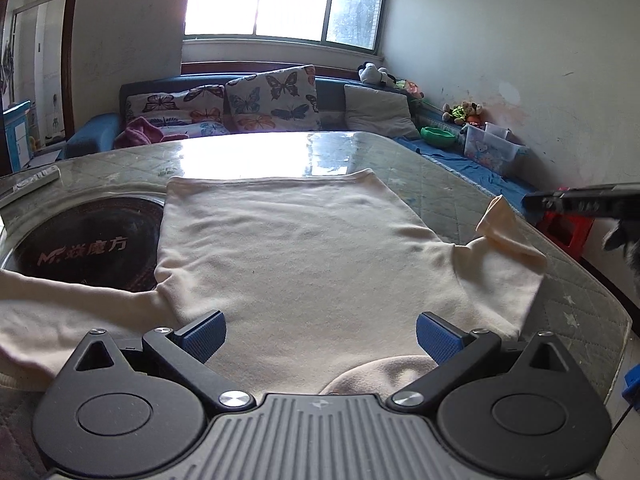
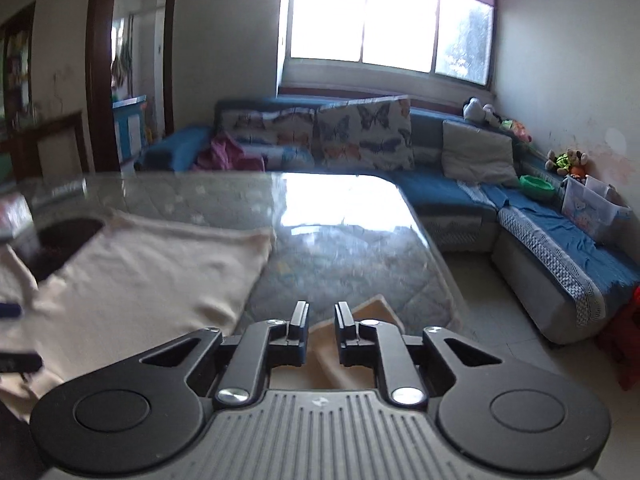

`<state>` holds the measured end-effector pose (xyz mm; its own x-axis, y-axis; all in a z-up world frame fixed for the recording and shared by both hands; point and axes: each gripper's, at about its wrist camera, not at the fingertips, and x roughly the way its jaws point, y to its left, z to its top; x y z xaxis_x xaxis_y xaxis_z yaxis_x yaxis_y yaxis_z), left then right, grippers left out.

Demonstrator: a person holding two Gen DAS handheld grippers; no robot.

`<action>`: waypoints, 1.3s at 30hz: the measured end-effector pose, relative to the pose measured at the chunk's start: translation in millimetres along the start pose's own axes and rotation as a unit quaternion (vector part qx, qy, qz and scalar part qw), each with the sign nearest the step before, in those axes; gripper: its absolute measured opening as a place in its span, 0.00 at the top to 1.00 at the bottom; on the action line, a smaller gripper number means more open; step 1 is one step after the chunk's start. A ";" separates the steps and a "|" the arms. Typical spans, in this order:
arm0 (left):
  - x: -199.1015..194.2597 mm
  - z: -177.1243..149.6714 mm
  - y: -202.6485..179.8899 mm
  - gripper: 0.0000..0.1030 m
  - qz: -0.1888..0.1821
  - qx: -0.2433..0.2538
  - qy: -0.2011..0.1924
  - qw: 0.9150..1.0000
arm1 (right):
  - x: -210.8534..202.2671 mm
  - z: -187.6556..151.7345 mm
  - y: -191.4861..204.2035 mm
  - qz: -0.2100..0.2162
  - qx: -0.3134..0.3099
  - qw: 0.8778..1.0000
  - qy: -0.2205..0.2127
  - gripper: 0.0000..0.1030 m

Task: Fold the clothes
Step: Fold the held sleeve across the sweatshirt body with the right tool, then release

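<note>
Garment: a cream long-sleeved top [image 1: 296,248] lies flat on the glass-topped table [image 1: 452,184], hem toward the sofa [image 1: 96,132], neck end toward the onlooker's side; the body is smooth, with light creases only

Left sleeve: spread out sideways from the top's body, lying partly over the dark round plate [image 1: 88,240] set in the table; it runs off the near edge of the left wrist view

Right sleeve: [image 1: 504,232] folded back on itself beside the top's body, its cuff end raised and peaked; in the right wrist view the same cream cloth [image 2: 348,344] shows under and between the fingers there

Left tongs: [image 1: 320,338] held low over the neck end of the top, tilted downward toward the cloth; the two blue pads [image 1: 202,336] stand wide apart with nothing pinched between them

Right tongs: [image 2: 322,320] out past the right sleeve from the top, also tilted downward; the fingers stand a narrow gap apart, and the sleeve cloth lies in that gap without being visibly pressed; the view is smeared by motion

Right tool from the other side: a dark bar [image 1: 580,200] reaches in at the edge of the left wrist view, just beyond the right sleeve's raised cuff

Behind the top: a remote control [image 1: 36,180] at the far left corner of the table; beyond it the blue sofa with butterfly cushions [image 1: 272,96] under the window [image 1: 280,0]
</note>
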<state>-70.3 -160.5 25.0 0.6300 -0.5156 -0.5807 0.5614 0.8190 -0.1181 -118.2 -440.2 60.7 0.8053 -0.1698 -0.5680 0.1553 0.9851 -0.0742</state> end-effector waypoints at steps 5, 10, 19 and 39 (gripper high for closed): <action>4.5 -2.3 -1.9 0.00 0.008 -0.001 0.013 1.000 | 34.6 -10.1 11.9 0.003 -0.026 0.999 0.030 0.69; 8.6 -2.5 -0.9 0.00 0.019 -0.003 0.024 1.000 | 64.5 -24.7 14.6 -0.005 -0.048 0.997 0.052 0.69; 13.9 -1.8 -5.9 0.00 0.015 -0.003 0.030 0.999 | 53.8 -29.2 -15.5 0.001 0.021 0.999 0.038 0.97; -14.6 -6.6 20.0 0.00 0.039 -0.033 -0.003 0.999 | -66.5 40.3 -13.8 0.147 0.111 0.978 -0.102 0.98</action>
<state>-71.9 -135.0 25.8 0.6745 -0.4505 -0.5849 0.4740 0.8717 -0.1248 -150.9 -443.6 132.6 0.9276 0.0943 -0.3614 0.0030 0.9657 0.2597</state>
